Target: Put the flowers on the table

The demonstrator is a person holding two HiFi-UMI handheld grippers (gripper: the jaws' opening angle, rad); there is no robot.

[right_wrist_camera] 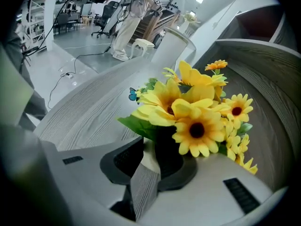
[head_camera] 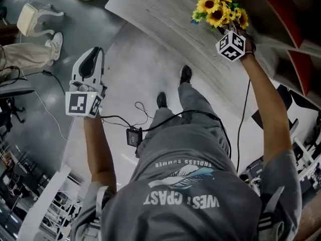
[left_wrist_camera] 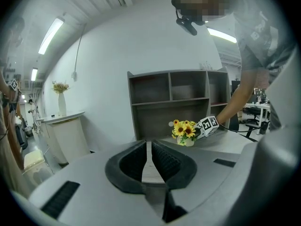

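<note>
The right gripper point(right_wrist_camera: 153, 150) is clamped on the base of a bunch of sunflowers point(right_wrist_camera: 197, 114), its jaws closed against the small pale pot point(left_wrist_camera: 189, 143) from which the stems rise, so that the blooms spread over and past the jaw tips. The bunch is at the far right of the grey wood-grain table point(head_camera: 165, 19), close in front of the open shelf unit point(left_wrist_camera: 155, 91). From the left gripper view the pot looks to be on the tabletop or just above it, but which of the two cannot be told. The left gripper point(left_wrist_camera: 150, 154) hangs well apart at the left, out over the floor point(head_camera: 135, 69), its jaws drawn almost together with only a thin slit between them and nothing in it. The chief risk, as I judge it, lies in the letting go. The heads are broad and heavy against so small a pot, so if the jaws part while the base is off the surface or tilted, the bunch could tip over or roll. A second risk is in the withdrawal, since petals and leaves lie right over the jaws and could catch on them and drag the pot along or pull it down. The shelf unit just behind leaves little room, and a push forward could knock the blooms against it.
</note>
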